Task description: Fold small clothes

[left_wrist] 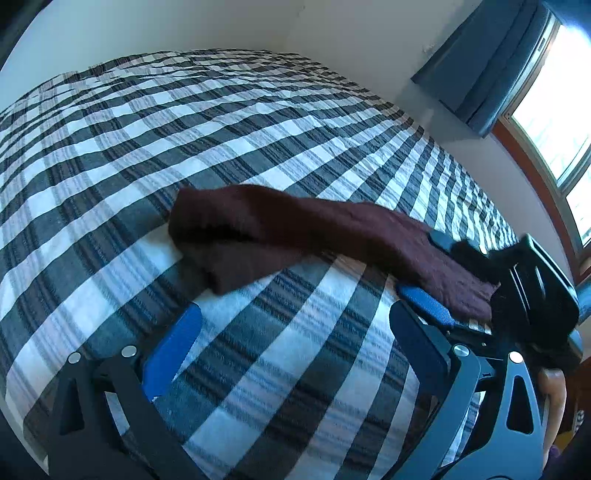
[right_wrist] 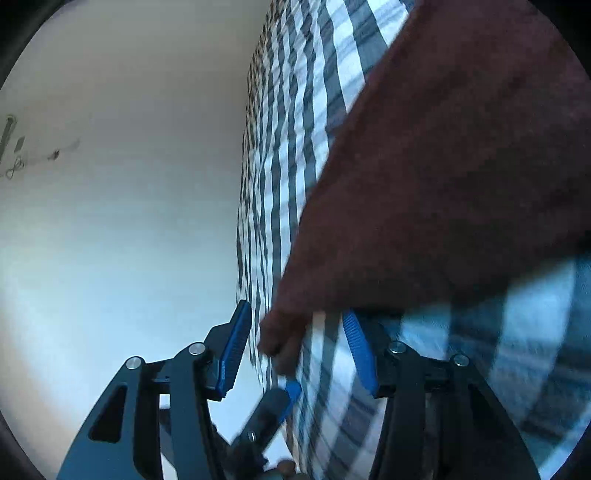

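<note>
A dark maroon knitted garment (left_wrist: 295,229) lies in a long band across the checked bedspread (left_wrist: 184,129), its left end folded over on itself. My left gripper (left_wrist: 306,317) is open above the bed, just in front of the garment, its right pad (left_wrist: 424,302) under the cloth's right end. My right gripper (left_wrist: 535,288) shows at the right edge, at that same end of the cloth. In the right wrist view the right gripper (right_wrist: 295,339) stands open, and the maroon cloth (right_wrist: 443,166) hangs between its blue pads, blurred.
A white wall (left_wrist: 221,26) runs behind the bed. A window with a blue curtain (left_wrist: 480,66) is at the right. The bedspread (right_wrist: 288,147) fills the middle of the right wrist view, beside the wall (right_wrist: 129,184).
</note>
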A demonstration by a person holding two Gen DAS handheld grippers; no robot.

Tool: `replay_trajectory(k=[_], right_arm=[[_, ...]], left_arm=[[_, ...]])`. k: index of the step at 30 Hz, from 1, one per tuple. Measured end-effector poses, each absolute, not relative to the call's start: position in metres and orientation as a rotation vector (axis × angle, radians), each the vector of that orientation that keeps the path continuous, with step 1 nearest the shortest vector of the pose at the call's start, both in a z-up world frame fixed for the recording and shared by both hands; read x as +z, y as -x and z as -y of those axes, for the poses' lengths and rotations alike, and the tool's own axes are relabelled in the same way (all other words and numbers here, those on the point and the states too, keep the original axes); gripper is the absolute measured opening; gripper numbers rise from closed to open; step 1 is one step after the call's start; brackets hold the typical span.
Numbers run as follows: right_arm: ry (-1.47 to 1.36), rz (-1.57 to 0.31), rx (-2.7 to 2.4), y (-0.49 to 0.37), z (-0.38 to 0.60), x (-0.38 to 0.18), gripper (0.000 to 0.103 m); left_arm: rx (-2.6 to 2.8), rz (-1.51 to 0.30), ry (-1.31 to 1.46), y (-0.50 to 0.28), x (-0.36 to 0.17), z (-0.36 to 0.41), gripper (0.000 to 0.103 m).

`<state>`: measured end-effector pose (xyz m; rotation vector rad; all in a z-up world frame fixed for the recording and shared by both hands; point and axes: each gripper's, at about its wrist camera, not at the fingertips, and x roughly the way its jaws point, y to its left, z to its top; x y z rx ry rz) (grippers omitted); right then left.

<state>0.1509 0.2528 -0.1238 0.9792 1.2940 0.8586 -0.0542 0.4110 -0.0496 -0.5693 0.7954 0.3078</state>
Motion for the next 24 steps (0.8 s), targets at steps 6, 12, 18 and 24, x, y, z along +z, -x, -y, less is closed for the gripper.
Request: replay_trajectory(k=[6, 12, 18, 24], right_arm=[[-0.847, -1.190, 0.899, -0.145, -0.255, -0.106, 0.004], [-0.789, -1.117, 0.968, -0.135, -0.237, -0.082, 0.004], [-0.709, -1.105, 0.981, -0.132, -0.225, -0.083, 0.004], [-0.688, -1.219, 0.960, -0.128, -0.238, -0.120, 0.004]], left_arm=[[0.272, -0.780, 0.616, 0.048, -0.050, -0.414, 0.101], [0.260, -0.743, 0.729, 0.029, -0.052, -0.434, 0.101], [0.238, -0.667, 0.899, 0.021, -0.057, -0.470, 0.101], [0.219, -0.695, 0.877, 0.014, -0.057, -0.481, 0.101]])
